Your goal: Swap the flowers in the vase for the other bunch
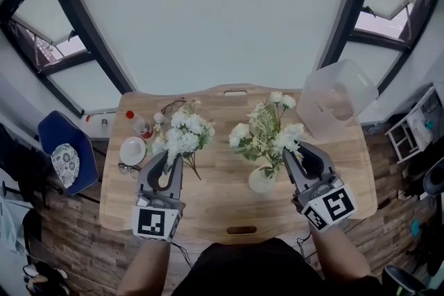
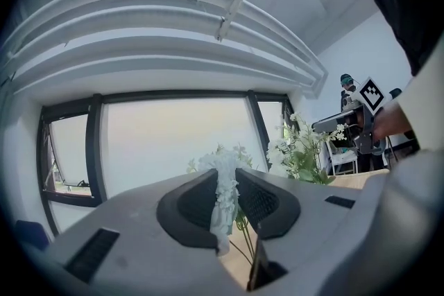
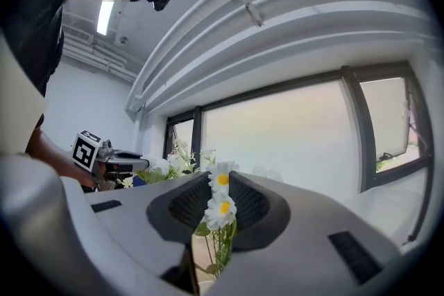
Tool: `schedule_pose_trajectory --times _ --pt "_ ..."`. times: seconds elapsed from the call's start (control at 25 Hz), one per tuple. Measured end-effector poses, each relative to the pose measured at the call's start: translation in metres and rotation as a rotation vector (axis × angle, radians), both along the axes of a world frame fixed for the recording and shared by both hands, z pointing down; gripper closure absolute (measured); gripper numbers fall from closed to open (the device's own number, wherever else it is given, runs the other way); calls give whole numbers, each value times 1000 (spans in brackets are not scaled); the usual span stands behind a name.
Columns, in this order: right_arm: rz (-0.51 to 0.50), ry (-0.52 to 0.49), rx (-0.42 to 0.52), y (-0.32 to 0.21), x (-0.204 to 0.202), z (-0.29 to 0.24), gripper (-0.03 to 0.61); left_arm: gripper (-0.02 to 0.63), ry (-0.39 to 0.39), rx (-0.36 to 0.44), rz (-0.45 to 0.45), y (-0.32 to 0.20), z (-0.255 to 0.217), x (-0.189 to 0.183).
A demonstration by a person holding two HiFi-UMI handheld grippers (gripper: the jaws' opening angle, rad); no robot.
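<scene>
On the left half of the wooden table (image 1: 229, 208), left gripper (image 1: 169, 161) was clamped on the white bunch (image 1: 186, 135): its own view showed a pale cluster of blossom pinched between both dark pads, no gap either side. Bunch was held off the surface, blooms toward the far edge, a few thin stems trailing down toward the middle of the table. Right of centre, right gripper (image 1: 294, 154) was closed on the daisy bunch (image 1: 267, 129); in the right gripper view two yellow-centred daisies sat between the pads, green stems running down through the narrow slot. Both grippers pointed roughly level, away from me. Vase (image 1: 262, 181), small, pale and rounded, stood upright near the front edge, right of centre, just beside the right gripper's inner jaw. Daisy bunch sat directly above it, stems leading down to its mouth; I couldn't tell whether the stem ends were inside it or clear of the rim. The two bunches were well apart, bare wood between them. Along the left edge: a white plate (image 1: 132, 150), a red-capped bottle (image 1: 136, 123) just behind it, and glasses (image 1: 173, 106) toward the far edge. A clear tub (image 1: 337, 99) sat tilted at the far right corner. A blue chair (image 1: 66, 156) stood off the left side.
</scene>
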State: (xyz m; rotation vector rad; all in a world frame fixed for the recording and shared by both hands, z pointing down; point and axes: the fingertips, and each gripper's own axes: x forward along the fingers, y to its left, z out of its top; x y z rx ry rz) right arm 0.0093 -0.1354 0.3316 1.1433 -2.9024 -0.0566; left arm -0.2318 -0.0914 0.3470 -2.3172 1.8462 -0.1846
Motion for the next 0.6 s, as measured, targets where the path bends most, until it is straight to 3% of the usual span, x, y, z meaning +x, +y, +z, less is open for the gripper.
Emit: schedule_pose_trajectory --times 0.6 --pt "19 -69 98 -15 28 -63 483 538 -9 63 37 -24 -33 10"
